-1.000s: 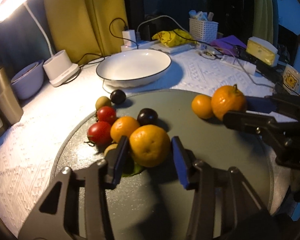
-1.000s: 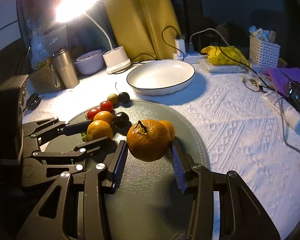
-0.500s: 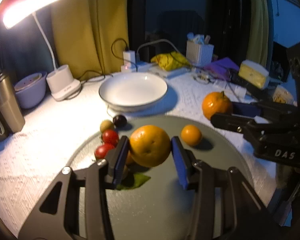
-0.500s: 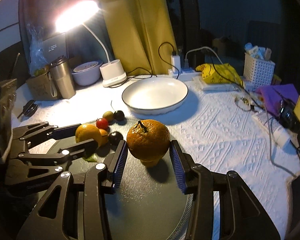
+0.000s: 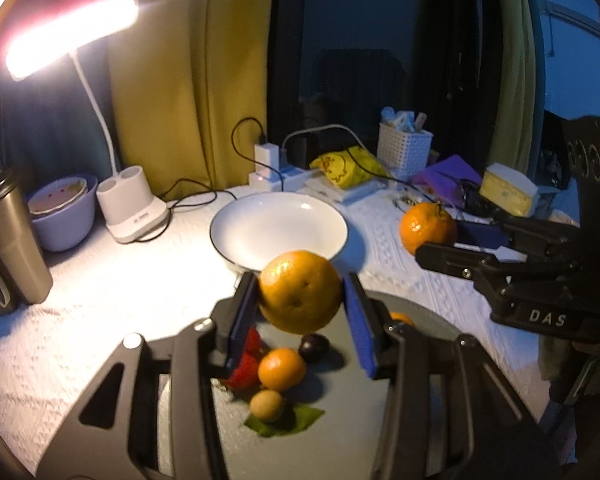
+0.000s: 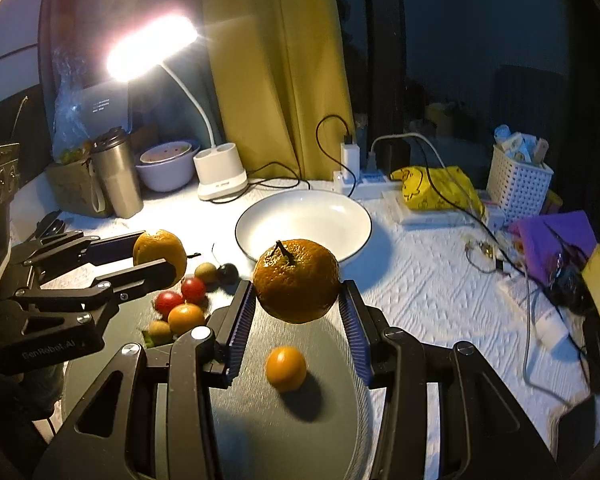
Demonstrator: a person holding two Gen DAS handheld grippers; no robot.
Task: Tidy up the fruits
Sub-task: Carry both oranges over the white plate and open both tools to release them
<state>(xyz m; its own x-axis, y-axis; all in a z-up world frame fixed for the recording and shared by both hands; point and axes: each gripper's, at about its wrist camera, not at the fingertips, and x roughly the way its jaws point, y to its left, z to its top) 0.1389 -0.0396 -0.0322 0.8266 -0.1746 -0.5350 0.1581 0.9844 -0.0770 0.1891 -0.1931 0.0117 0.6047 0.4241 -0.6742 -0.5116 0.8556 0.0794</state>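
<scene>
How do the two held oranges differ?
The left orange is lighter, yellow-orange; the right orange is darker. The left orange shows a bare dimpled end; the right orange has a dark stem pointing up. Both are clamped between blue pads, left tongs and right tongs, and held above the grey mat near the white bowl.

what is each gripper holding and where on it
The left gripper clamps an orange by its two sides. The right gripper clamps a stemmed orange by its sides, stem up.
</scene>
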